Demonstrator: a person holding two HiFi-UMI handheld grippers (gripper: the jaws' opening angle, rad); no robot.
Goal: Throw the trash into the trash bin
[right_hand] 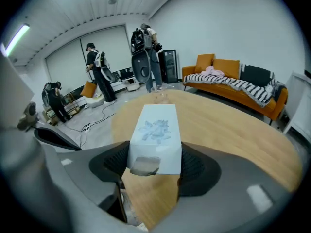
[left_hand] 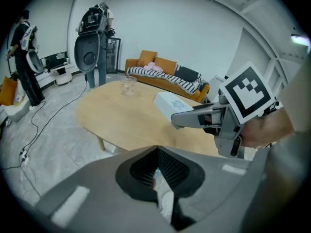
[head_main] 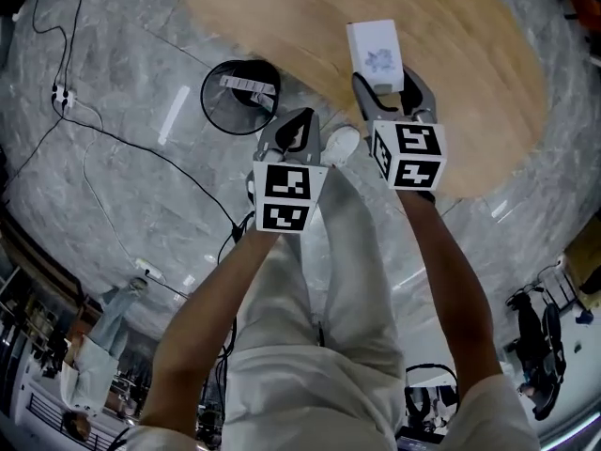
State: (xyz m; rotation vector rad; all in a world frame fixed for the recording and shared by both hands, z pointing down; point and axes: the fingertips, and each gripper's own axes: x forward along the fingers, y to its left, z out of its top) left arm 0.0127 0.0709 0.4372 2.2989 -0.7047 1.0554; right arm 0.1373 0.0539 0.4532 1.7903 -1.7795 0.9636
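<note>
wooden table (head_main: pixel 470 83) below; right gripper (head_main: pixel 387 87) jaws clamp blue-printed white box (head_main: pixel 374 53), left gripper (head_main: pixel 300 118) jaws together.

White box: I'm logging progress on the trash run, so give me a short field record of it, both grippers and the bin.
white box: clamped at its near end, held over the wooden table
right gripper: shut on the white box
left gripper: jaws together, nothing seen held
trash bin: black, round, on the floor beside the table, ahead of the left gripper
task status: box not yet in the bin
</note>
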